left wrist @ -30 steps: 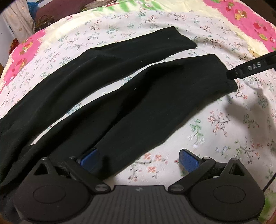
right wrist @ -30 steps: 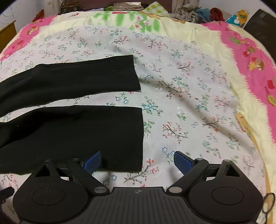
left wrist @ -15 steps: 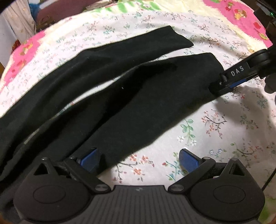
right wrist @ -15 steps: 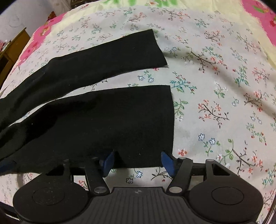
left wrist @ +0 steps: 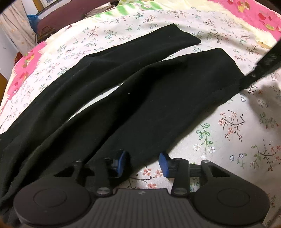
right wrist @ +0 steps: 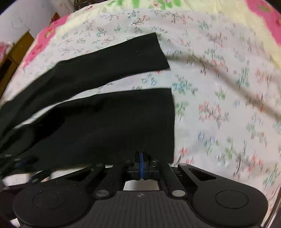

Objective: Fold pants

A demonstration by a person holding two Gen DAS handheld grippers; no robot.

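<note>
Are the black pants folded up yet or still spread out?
Still spread out. The black pants lie flat on the flowery bedsheet, both legs apart with sheet showing between them.

A white bedsheet (left wrist: 237,133) printed with small flowering twigs and green leaves fills most of both views. Toward twelve o'clock it meets a pale yellow border (right wrist: 219,19) with green stripes (left wrist: 126,10). Bright pink patterned patches sit at ten o'clock (left wrist: 26,64) and at one o'clock (left wrist: 245,12). A wooden piece of furniture (right wrist: 15,50) shows at nine o'clock, a pale curtain (left wrist: 15,31) at eleven.
</note>
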